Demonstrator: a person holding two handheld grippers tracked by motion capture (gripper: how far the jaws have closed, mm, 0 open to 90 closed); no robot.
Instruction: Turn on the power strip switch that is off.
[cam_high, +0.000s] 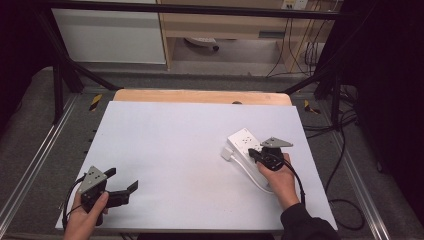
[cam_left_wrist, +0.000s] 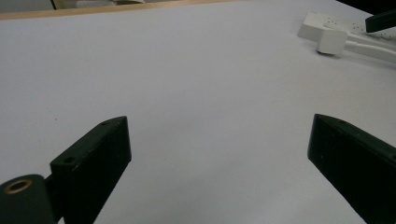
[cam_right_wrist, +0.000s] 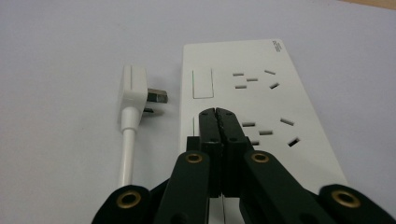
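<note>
clearly the right gripper was clenched empty, tips over the white plastic power strip at the table's right side. rigid, light and likely slippery, it should be pinched across its long edges. the left gripper hung released.

A white power strip lies flat at centre right of the frame, sockets facing up. Its white plug lies just left, prongs pointing toward the strip.

The only print is a small mark at the far right corner of the white power strip, too small to read.
</note>
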